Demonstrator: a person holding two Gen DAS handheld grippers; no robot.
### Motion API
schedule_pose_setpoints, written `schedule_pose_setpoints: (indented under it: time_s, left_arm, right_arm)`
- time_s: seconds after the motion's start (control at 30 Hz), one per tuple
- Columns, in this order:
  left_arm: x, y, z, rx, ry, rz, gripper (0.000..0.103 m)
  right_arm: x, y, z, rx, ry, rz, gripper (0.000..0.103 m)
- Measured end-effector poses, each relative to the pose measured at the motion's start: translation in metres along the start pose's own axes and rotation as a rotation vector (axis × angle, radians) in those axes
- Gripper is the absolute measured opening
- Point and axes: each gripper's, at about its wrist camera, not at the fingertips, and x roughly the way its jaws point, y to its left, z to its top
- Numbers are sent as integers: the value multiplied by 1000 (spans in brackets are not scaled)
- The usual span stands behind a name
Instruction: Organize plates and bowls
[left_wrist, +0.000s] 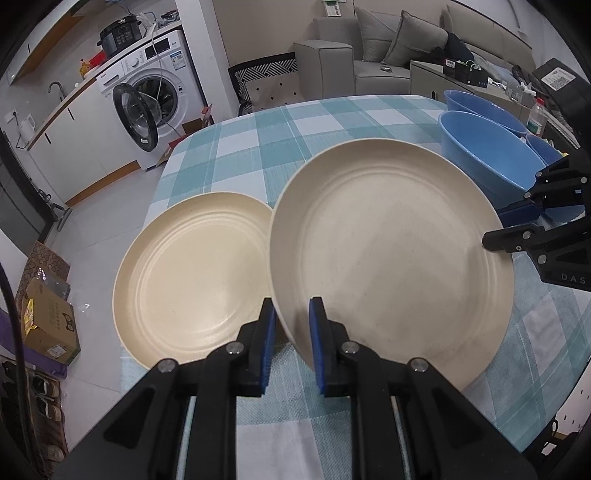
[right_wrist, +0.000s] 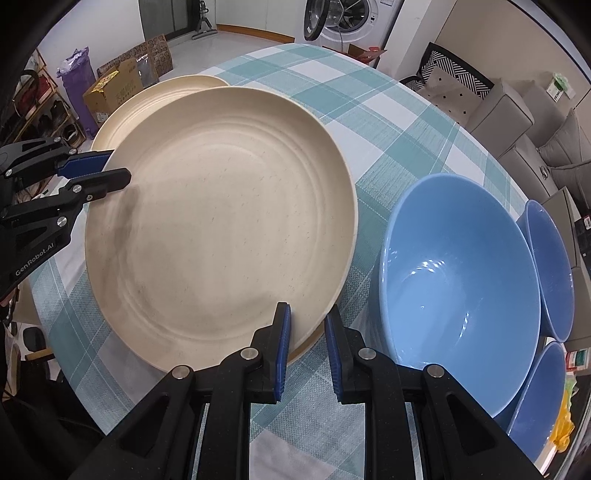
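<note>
Both claws grip one cream plate (left_wrist: 391, 254) by opposite rims, lifted w/ a tilt, prob. to stack on 2nd plate (left_wrist: 192, 273) at table's edge. Left claw (left_wrist: 292, 345) clamps near rim, right claw (right_wrist: 307, 350) likewise; blue bowls (right_wrist: 458, 288) wait nearby.

Two black hand-held grippers with blue finger pads

The left gripper (left_wrist: 292, 347) and right gripper (right_wrist: 308, 352) are showing matte black linked arms, round silver screws at the joints and ribbed blue pads (left_wrist: 317, 343) lining the fingers. The left one is wearing white "GenRobot.AI" lettering; the right is showing "DAS".
</note>
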Motion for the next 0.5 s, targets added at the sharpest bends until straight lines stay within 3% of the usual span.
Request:
schedule_pose_setpoints:
  time_s: [0.5]
  left_arm:
    - [3,-7,-4,33,10,-3,16]
  right_arm:
    - [5,-2,-5,0,14,-9,20]
